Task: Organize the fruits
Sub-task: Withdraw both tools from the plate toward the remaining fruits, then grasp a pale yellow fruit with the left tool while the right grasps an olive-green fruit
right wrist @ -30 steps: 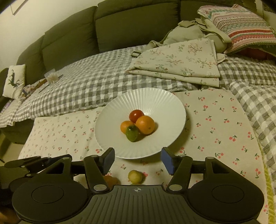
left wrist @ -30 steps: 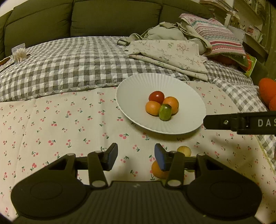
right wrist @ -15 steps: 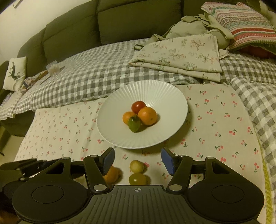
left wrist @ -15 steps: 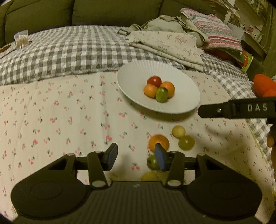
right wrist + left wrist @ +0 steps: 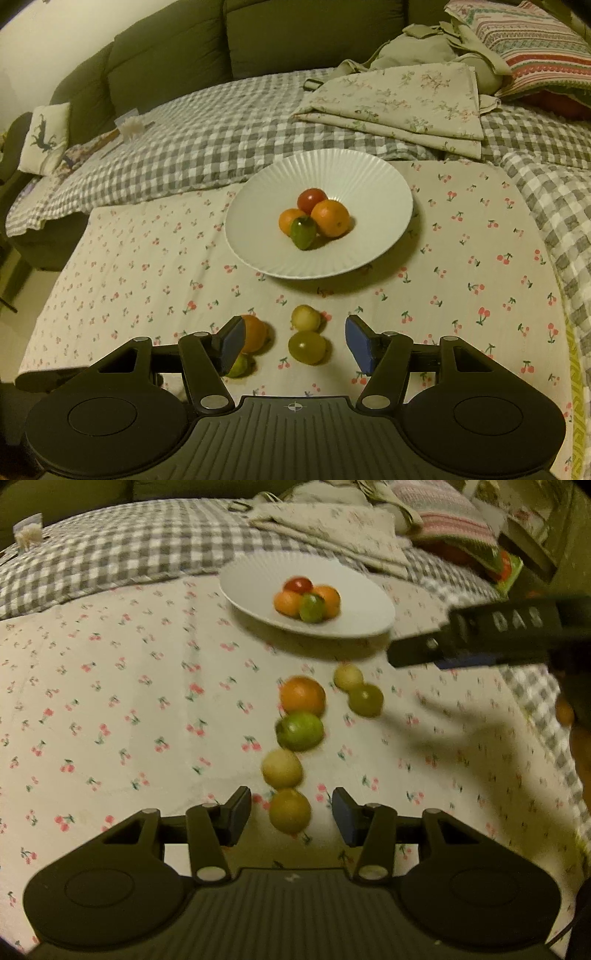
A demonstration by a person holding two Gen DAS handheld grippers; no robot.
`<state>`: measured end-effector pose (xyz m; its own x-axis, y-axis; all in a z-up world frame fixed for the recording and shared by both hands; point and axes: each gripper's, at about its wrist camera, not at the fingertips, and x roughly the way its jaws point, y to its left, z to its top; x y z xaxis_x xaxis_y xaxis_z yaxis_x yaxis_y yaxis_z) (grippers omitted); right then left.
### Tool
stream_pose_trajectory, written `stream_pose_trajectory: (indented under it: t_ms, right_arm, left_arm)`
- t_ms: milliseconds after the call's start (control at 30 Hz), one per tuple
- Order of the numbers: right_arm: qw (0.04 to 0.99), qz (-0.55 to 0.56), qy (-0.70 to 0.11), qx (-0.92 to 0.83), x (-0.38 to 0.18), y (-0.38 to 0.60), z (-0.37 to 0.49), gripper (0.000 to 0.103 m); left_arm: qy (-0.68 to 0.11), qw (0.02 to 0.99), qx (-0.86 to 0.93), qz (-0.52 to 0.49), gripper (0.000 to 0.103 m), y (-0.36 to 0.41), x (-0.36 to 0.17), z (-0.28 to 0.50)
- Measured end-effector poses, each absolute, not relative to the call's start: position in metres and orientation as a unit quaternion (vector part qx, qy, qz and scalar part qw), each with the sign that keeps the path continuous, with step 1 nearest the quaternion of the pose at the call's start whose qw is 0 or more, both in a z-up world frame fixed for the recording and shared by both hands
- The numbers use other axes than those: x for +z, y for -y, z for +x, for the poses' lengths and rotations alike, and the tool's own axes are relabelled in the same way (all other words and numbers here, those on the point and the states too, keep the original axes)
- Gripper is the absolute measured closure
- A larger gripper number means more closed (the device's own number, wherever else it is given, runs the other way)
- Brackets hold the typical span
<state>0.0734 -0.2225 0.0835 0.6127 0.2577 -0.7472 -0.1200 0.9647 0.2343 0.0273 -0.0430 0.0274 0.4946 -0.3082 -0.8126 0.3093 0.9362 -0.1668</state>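
Note:
A white ribbed plate (image 5: 384, 199) (image 5: 362, 605) holds a red fruit (image 5: 312, 198), two oranges and a green fruit (image 5: 303, 232). Several loose fruits lie on the cherry-print cloth in front of it: an orange (image 5: 303, 696), a green fruit (image 5: 300, 731), a pale yellow fruit (image 5: 282, 768), a yellow fruit (image 5: 290, 811), a small pale fruit (image 5: 306, 317) and an olive-green fruit (image 5: 307, 347). My left gripper (image 5: 291, 814) is open, the yellow fruit between its fingertips. My right gripper (image 5: 295, 345) is open over the olive-green fruit; it also shows in the left wrist view (image 5: 480, 635).
The cherry-print cloth (image 5: 147, 266) lies over a grey checked blanket (image 5: 207, 147). Folded floral fabric (image 5: 406, 99) and a striped pillow (image 5: 524, 44) lie behind the plate. A dark sofa back (image 5: 258, 37) stands at the rear. A small cushion (image 5: 46, 136) lies far left.
Both grippers have pulled back from the plate, so more loose fruits have come into view. The yellow fruit now sits between the left fingertips. The left view is motion-blurred.

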Motion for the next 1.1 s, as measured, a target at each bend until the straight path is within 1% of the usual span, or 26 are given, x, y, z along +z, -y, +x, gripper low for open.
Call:
stream_pose_trajectory:
  t_ms: [167, 200, 267, 333, 367, 833, 867, 933, 967, 1033, 1067, 1100]
  right_arm:
    - [0.89, 0.074, -0.439, 0.101, 0.073, 0.221, 0.077, 0.043]
    - [0.889, 0.074, -0.441, 0.101, 0.072, 0.221, 0.077, 0.043]
    - [0.887, 0.076, -0.444, 0.099, 0.069, 0.222, 0.078, 0.043]
    - [0.886, 0.075, -0.447, 0.097, 0.066, 0.222, 0.08, 0.043]
    - [0.886, 0.074, -0.448, 0.096, 0.065, 0.222, 0.081, 0.043]
    - [0.872, 0.075, -0.474, 0.096, 0.03, 0.212, 0.097, 0.044]
    - [0.872, 0.074, -0.475, 0.095, 0.027, 0.21, 0.099, 0.045]
    - [0.871, 0.068, -0.477, 0.095, 0.022, 0.207, 0.102, 0.052]
    - [0.872, 0.063, -0.477, 0.094, 0.02, 0.206, 0.103, 0.061]
    - [0.875, 0.048, -0.472, 0.093, 0.02, 0.202, 0.102, 0.072]
    - [0.875, 0.047, -0.473, 0.095, 0.021, 0.201, 0.102, 0.074]
    - [0.874, 0.044, -0.475, 0.093, 0.022, 0.2, 0.102, 0.074]
  left_arm:
    - [-0.472, 0.864, -0.177, 0.01, 0.057, 0.046, 0.021, 0.028]
    - [-0.473, 0.864, -0.175, 0.009, 0.059, 0.046, 0.02, 0.028]
    - [-0.472, 0.865, -0.171, 0.01, 0.067, 0.045, 0.018, 0.029]
    - [-0.472, 0.865, -0.168, 0.009, 0.078, 0.044, 0.018, 0.03]
    - [-0.473, 0.865, -0.17, 0.004, 0.079, 0.043, 0.018, 0.03]
    - [-0.472, 0.866, -0.165, -0.017, 0.079, 0.038, 0.026, 0.029]
    - [-0.471, 0.866, -0.165, -0.019, 0.079, 0.037, 0.027, 0.029]
    - [-0.47, 0.867, -0.164, -0.023, 0.079, 0.036, 0.028, 0.029]
    - [-0.468, 0.868, -0.164, -0.024, 0.079, 0.036, 0.029, 0.029]
    - [-0.465, 0.869, -0.164, -0.027, 0.079, 0.035, 0.03, 0.029]
    - [-0.465, 0.87, -0.164, -0.027, 0.079, 0.035, 0.031, 0.029]
    - [-0.464, 0.87, -0.164, -0.029, 0.079, 0.035, 0.031, 0.029]
